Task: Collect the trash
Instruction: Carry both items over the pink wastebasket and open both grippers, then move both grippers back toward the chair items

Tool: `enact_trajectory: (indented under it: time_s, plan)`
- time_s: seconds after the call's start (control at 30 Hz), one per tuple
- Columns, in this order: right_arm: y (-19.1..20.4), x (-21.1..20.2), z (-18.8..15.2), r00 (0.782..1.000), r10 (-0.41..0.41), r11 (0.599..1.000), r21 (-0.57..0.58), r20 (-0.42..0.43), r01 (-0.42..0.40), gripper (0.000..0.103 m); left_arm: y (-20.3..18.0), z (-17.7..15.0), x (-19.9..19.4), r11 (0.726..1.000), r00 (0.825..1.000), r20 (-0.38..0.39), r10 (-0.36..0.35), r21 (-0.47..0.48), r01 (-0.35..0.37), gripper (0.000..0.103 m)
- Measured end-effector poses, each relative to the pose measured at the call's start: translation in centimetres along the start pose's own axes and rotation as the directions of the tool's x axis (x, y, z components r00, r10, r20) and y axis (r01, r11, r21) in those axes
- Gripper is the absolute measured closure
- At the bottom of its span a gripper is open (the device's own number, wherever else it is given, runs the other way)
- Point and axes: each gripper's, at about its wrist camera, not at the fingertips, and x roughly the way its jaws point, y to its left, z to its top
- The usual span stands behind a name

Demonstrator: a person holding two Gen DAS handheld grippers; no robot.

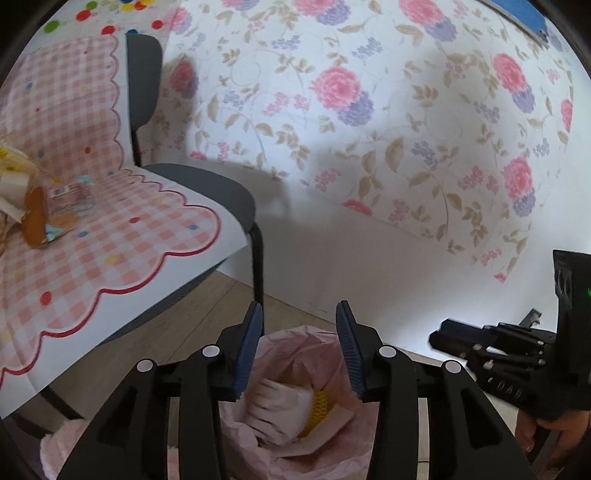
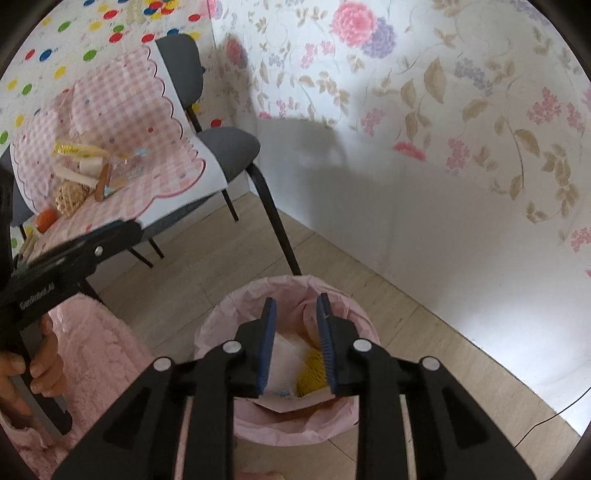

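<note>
Both grippers over the trash bin (image 2: 291, 362), which has a pink bag liner and stands on the light wood-plank floor (image 2: 388, 306) near the room corner.

Left gripper (image 1: 299, 314): jaws apart, nothing between the pads. Below and between its fingers, inside the bin, lie a white wrapper (image 1: 277, 402) (blurred) and a piece of yellow foam netting (image 1: 319, 406).

Right gripper (image 2: 295, 301): jaws parted by a narrower gap, also nothing clamped. Same white wrapper and yellow netting show down in the bin behind its pads.

Room: floral wallpaper (image 2: 461, 110), pink and purple blooms, ahead and to the right of both grippers. A second wall with coloured polka dots (image 2: 92, 26) is up-left. White lower wall strip meets the floor just beyond the bin.

Surface: a dark grey chair (image 2: 225, 147) up-left of the grippers, well apart from the bin, draped with a pink gingham sheet with a scalloped edge (image 2: 122, 110). Remaining trash (image 2: 85, 173) sits on that sheet: yellow packet, white pieces, a clear wrapper, a beige netted ball, a brown stick-like item; an orange round thing is at the sheet's near edge. Exact identity of several pieces can't be told.

Fluffy pink rug (image 2: 99, 354) on the floor left of the bin. A hand (image 2: 33, 373) holds the left gripper's handle, seen at the left edge of the right wrist view. Thin black cable (image 2: 546, 417) on the floor at far right.
</note>
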Motion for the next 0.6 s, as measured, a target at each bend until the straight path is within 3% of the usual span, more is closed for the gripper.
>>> enact_trajectory:
  time_s: [0.27,0.6]
  plan:
    - [2.1,-2.6,2.5,0.991,0.078,0.996,-0.046,0.105,-0.073,0.081,4.0,0.3,-4.4,0.985,0.986,-0.005,0.167,-0.053,-0.167,0.055]
    - [9.3,-1.3,6.6,0.965,0.249,0.958,-0.168,0.077,-0.234,0.081,9.8,0.3,-11.4,0.928,0.939,0.013,0.344,-0.159,-0.337,0.049]
